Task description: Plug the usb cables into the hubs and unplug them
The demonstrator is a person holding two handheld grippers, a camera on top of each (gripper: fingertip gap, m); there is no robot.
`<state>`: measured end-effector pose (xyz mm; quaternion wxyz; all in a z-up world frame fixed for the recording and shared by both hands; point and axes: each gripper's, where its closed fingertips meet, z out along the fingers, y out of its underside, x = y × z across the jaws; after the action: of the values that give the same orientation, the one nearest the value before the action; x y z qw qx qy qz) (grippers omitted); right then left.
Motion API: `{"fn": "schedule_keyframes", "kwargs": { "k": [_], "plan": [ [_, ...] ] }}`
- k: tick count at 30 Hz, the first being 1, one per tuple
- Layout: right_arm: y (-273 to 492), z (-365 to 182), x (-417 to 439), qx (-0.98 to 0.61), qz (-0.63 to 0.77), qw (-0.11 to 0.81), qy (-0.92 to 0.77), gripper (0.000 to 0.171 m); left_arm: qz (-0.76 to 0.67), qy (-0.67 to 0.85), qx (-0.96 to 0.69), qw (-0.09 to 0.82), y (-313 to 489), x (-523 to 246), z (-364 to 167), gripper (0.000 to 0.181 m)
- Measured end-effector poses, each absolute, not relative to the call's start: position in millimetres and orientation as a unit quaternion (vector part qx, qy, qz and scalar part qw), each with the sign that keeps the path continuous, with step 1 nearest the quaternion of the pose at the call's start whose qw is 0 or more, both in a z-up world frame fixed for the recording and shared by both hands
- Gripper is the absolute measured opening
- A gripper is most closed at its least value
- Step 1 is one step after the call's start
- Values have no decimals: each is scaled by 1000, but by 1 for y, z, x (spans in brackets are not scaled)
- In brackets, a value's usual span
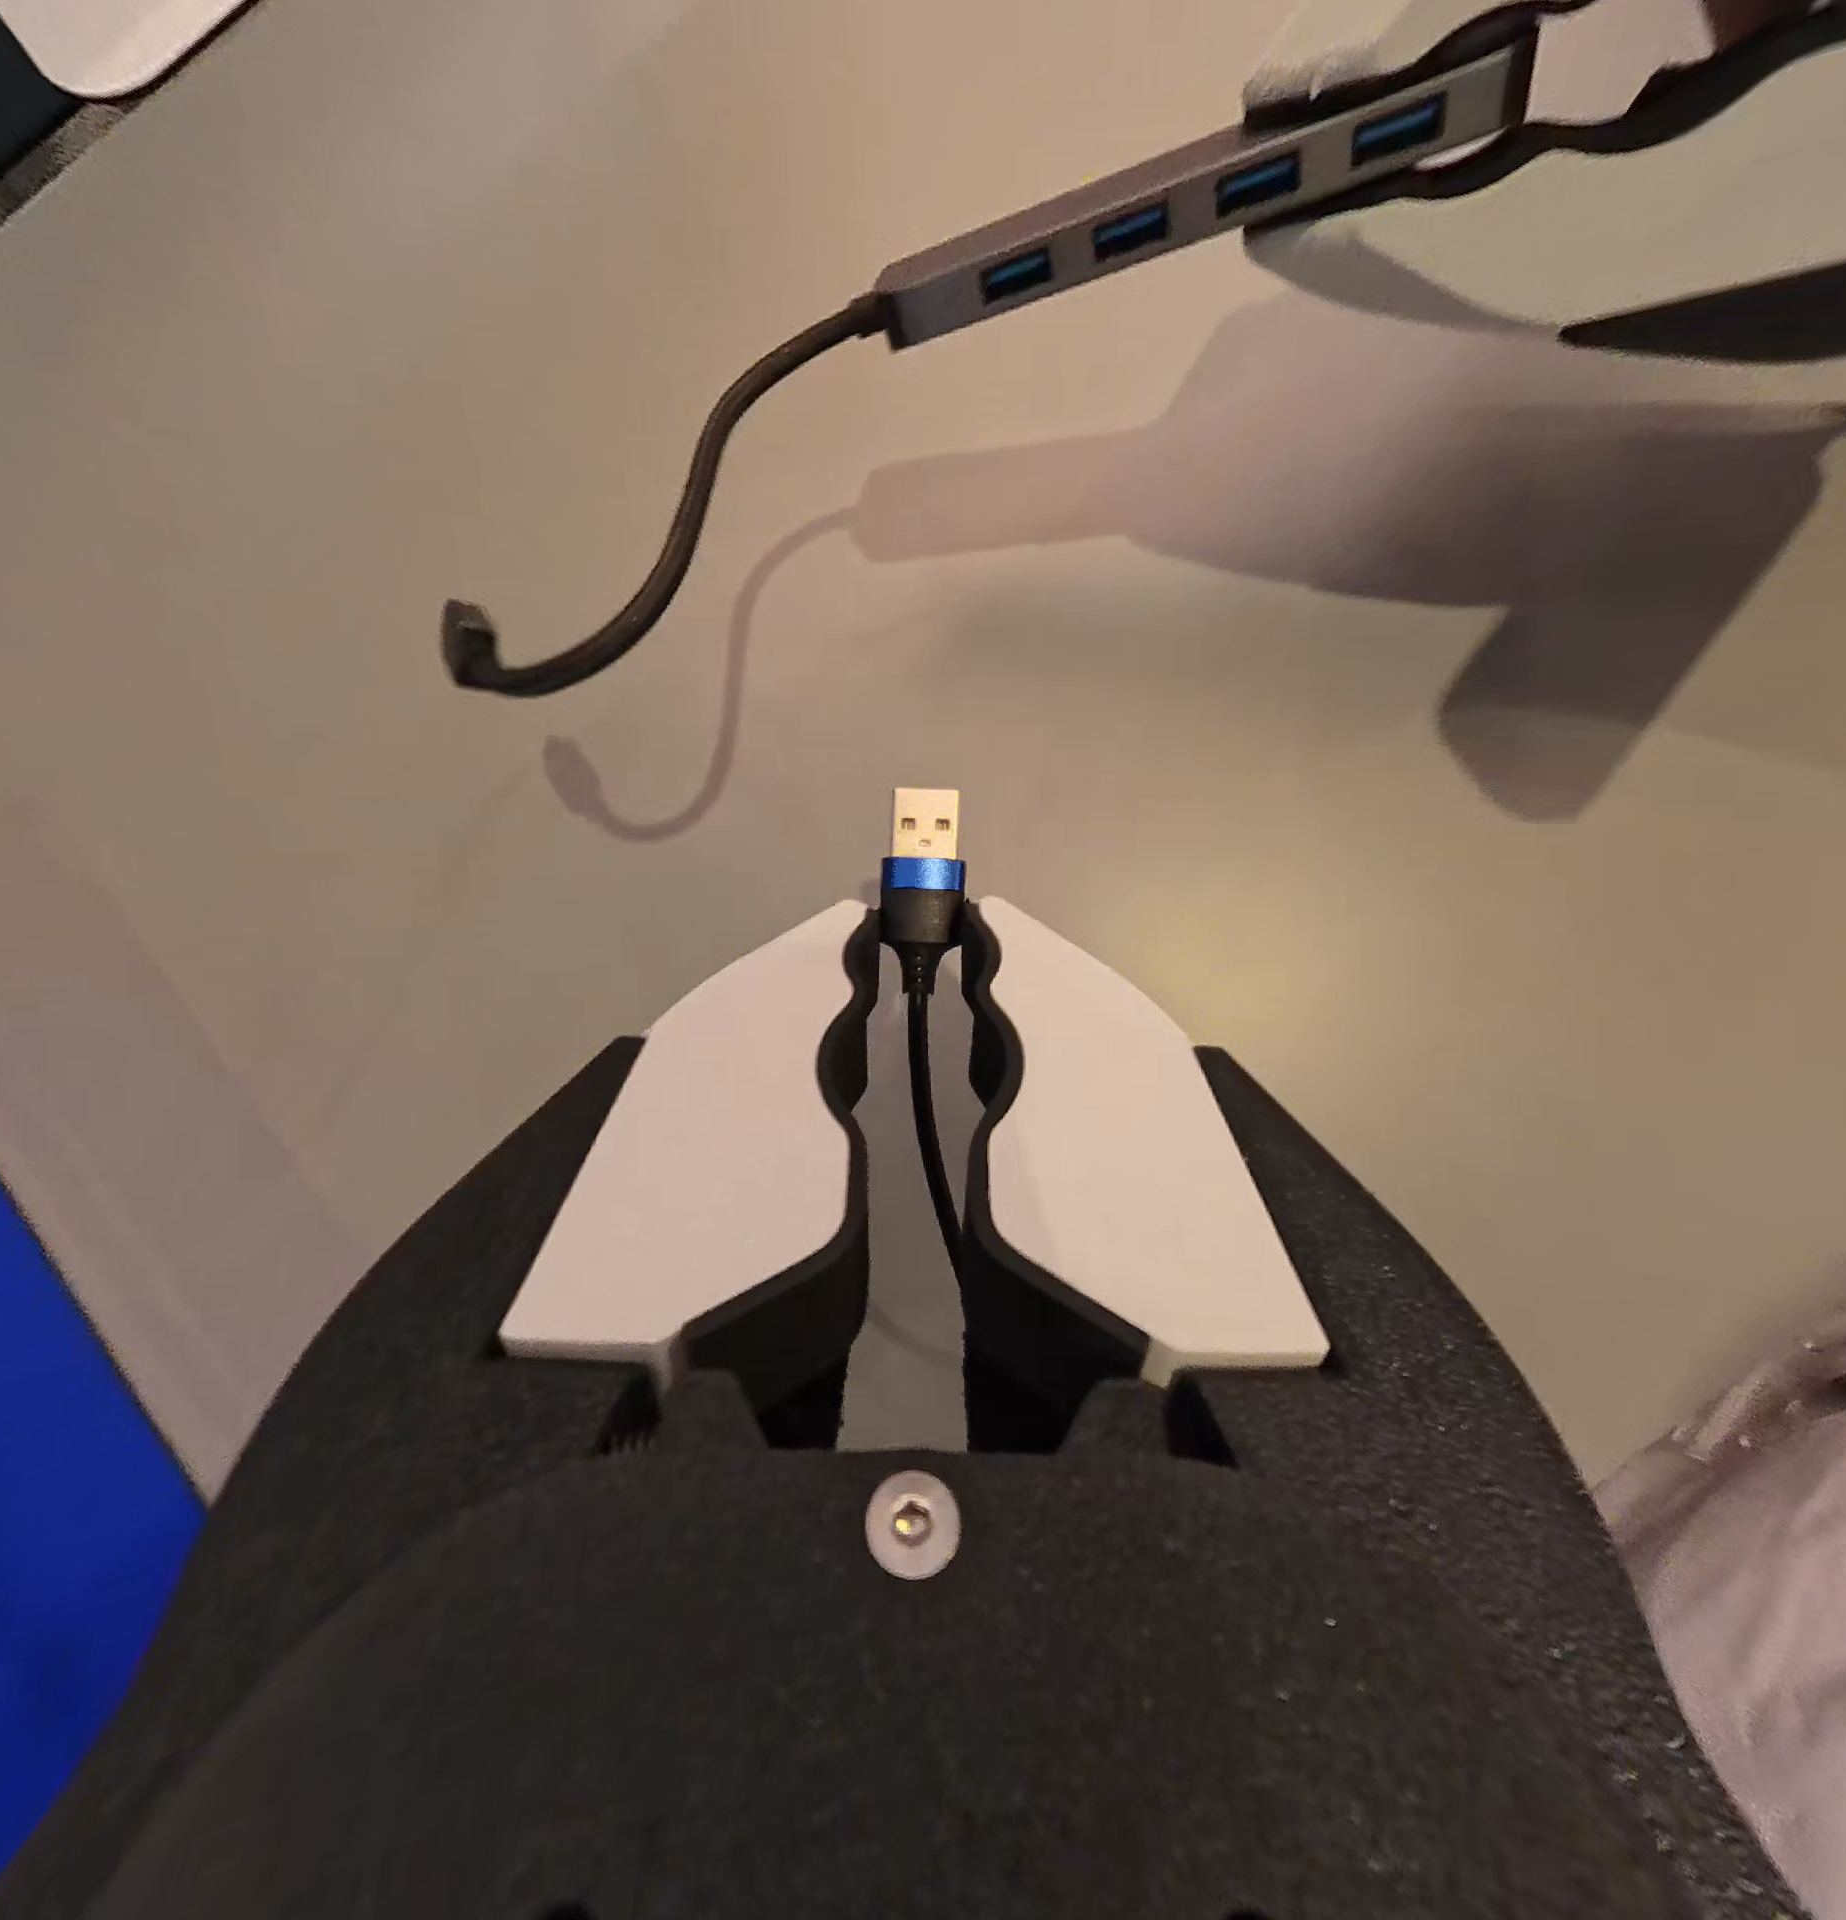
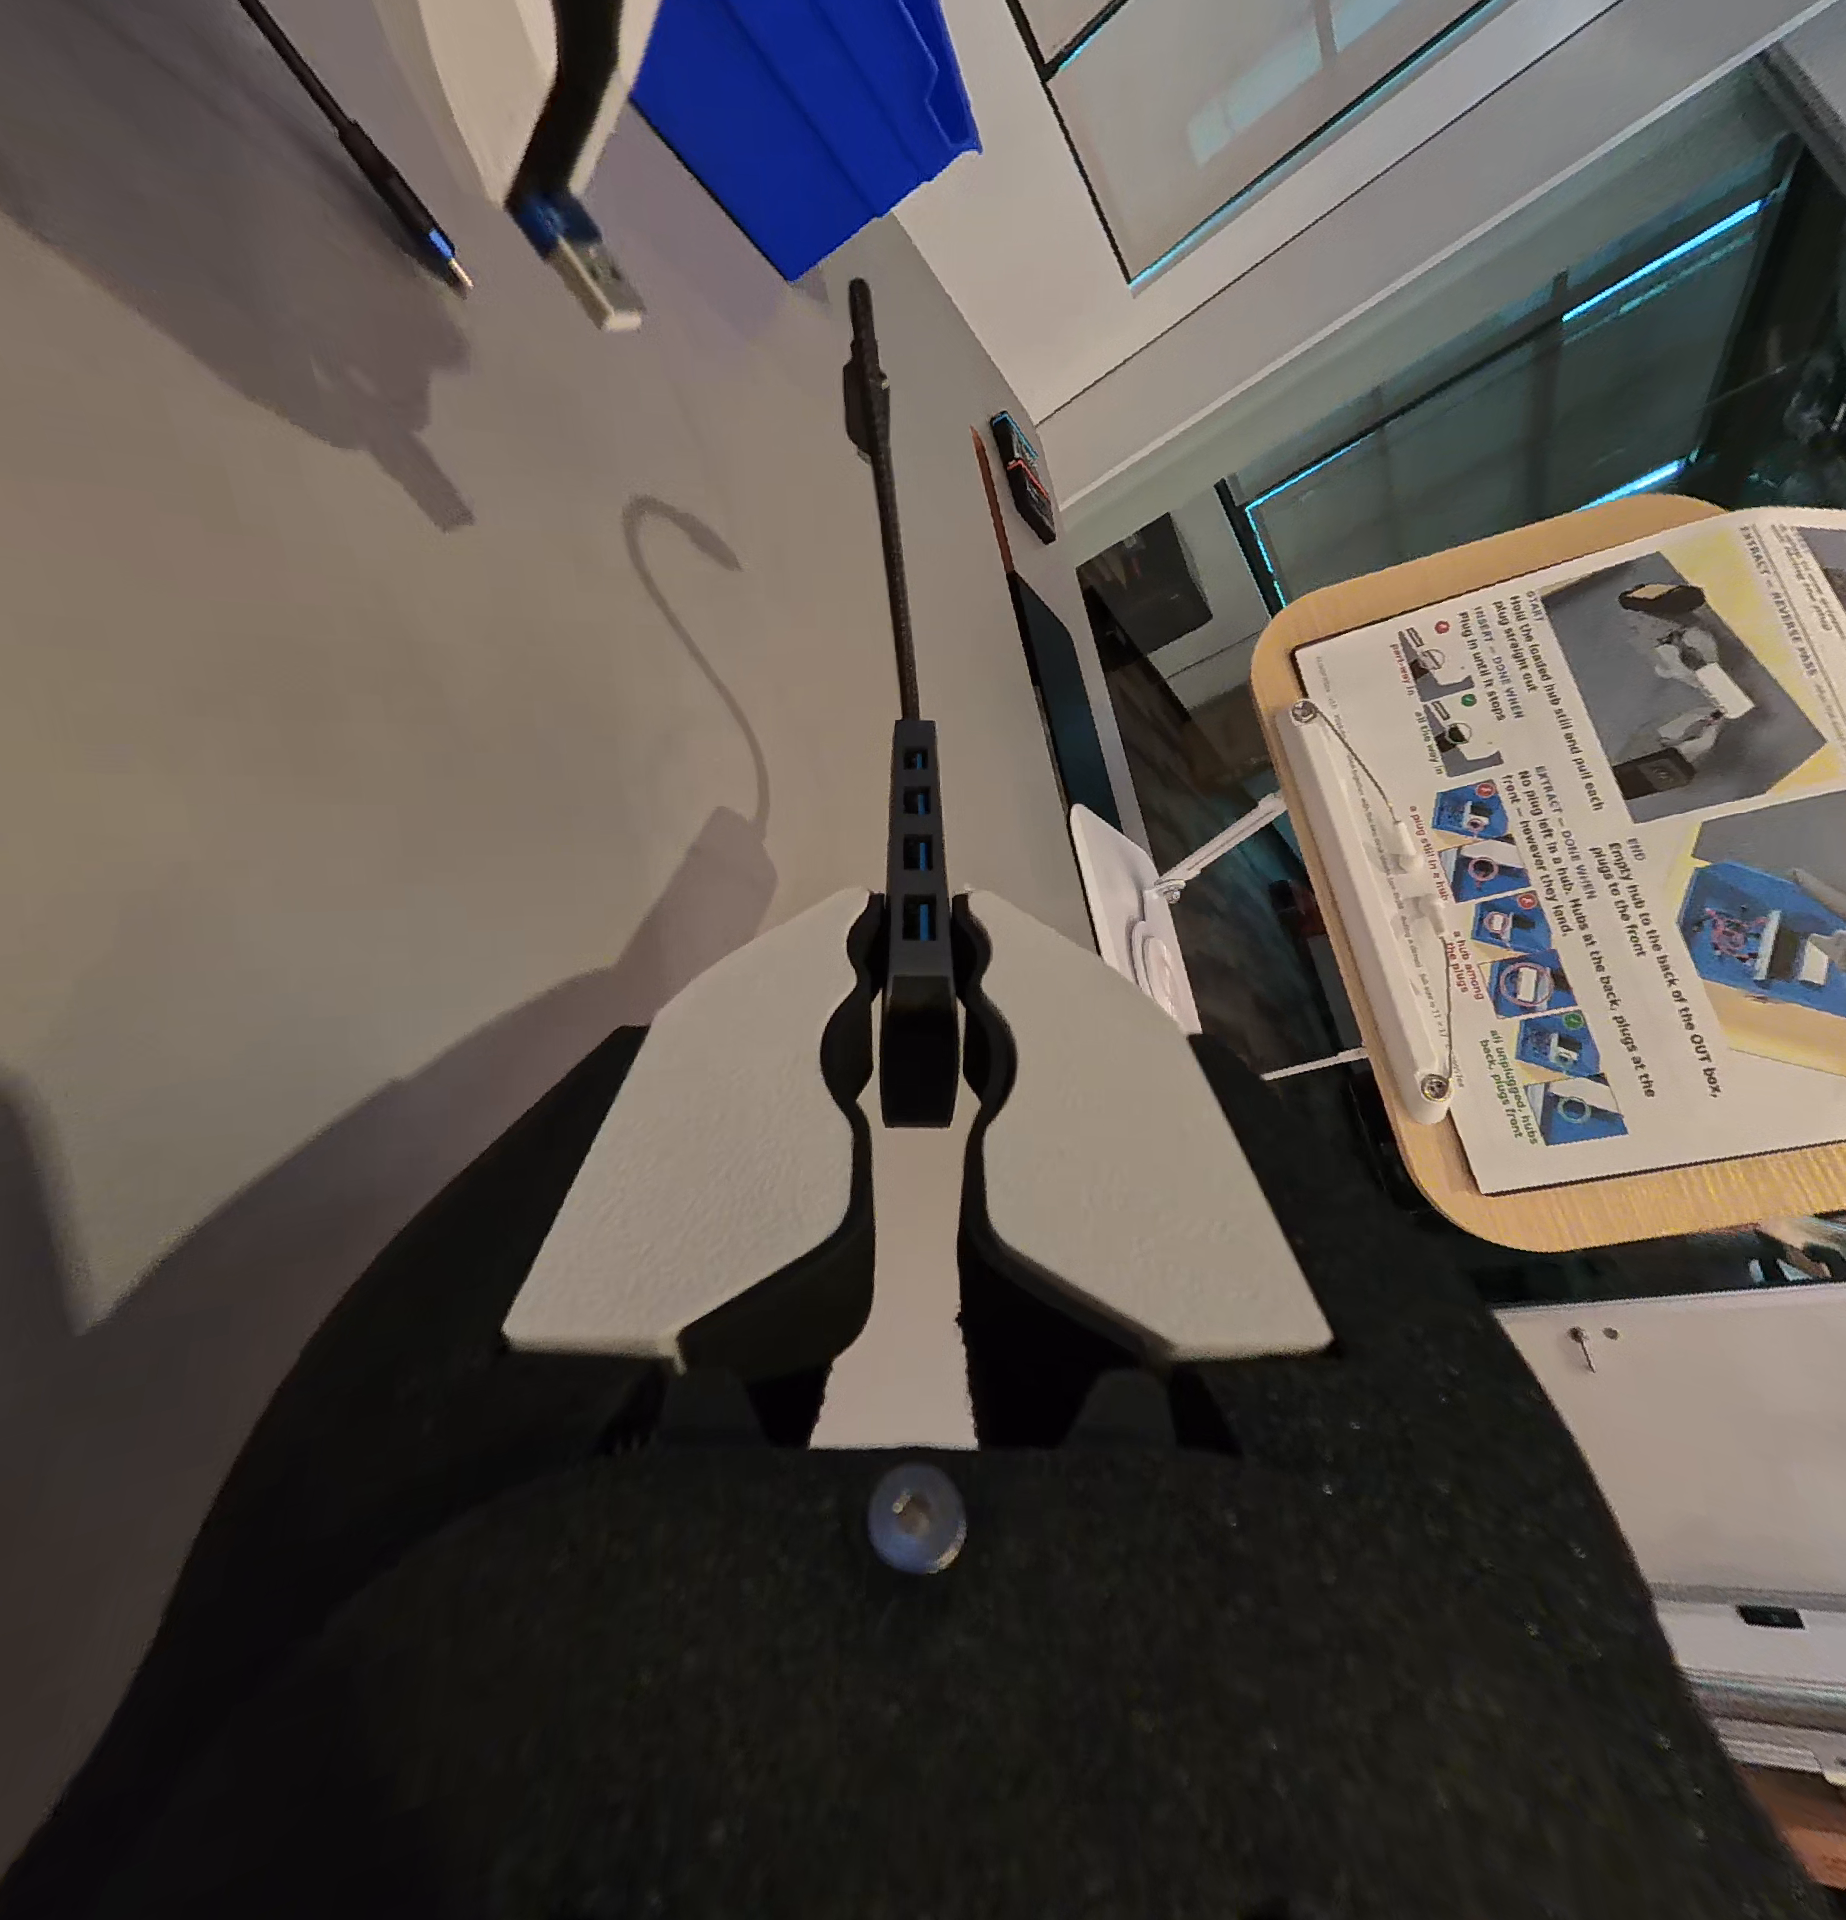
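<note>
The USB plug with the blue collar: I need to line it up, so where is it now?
In the left wrist view the USB plug is pinched at the left gripper tips, apart from the hub held upper right.

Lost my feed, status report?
Left gripper shut on USB plug, not inserted. Right gripper shut on hub, held off the table, four ports empty. Nothing between them.

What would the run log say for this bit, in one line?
left tongs: shut on USB plug | right tongs: shut on hub | hub ports: all empty | plug: apart from hub, both held above table
</note>
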<state>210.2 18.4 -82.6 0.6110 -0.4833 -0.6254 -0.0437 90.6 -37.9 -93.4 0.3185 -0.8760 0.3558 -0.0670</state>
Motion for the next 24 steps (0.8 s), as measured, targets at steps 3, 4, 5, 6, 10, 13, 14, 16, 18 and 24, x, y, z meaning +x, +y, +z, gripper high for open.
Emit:
{"fn": "schedule_keyframes", "kwargs": {
  "k": [3, 4, 5, 6, 10, 13, 14, 16, 18, 24],
  "plan": [
    [20, -82, 207, -484, -58, 614, -621, 12, -89, 344, -880, 315, -31, 100, -94, 15],
    [20, -81, 206, -483, -63, 615, -621, 12, -92, 339, -882, 315, -29, 102, -94, 15],
    [20, -81, 204, -482, -66, 615, -620, 12, -96, 336, -882, 315, -26, 104, -94, 15],
    [20, -82, 202, -481, -69, 615, -621, 12, -97, 334, -883, 315, -24, 106, -93, 15],
    [18, -81, 195, -464, -99, 618, -627, 12, -106, 332, -883, 313, -19, 116, -91, 15],
    [14, -82, 188, -448, -115, 615, -639, 12, -102, 339, -884, 305, -17, 120, -91, 15],
    [12, -83, 186, -443, -119, 612, -644, 12, -100, 342, -885, 300, -16, 121, -91, 15],
    [10, -87, 182, -434, -130, 605, -654, 12, -95, 342, -888, 291, -14, 122, -92, 15],
    [9, -90, 180, -427, -140, 600, -662, 12, -93, 341, -892, 282, -12, 123, -94, 15],
    [4, -93, 174, -414, -156, 594, -672, 12, -100, 326, -900, 271, -5, 125, -100, 15]
  ]
}}
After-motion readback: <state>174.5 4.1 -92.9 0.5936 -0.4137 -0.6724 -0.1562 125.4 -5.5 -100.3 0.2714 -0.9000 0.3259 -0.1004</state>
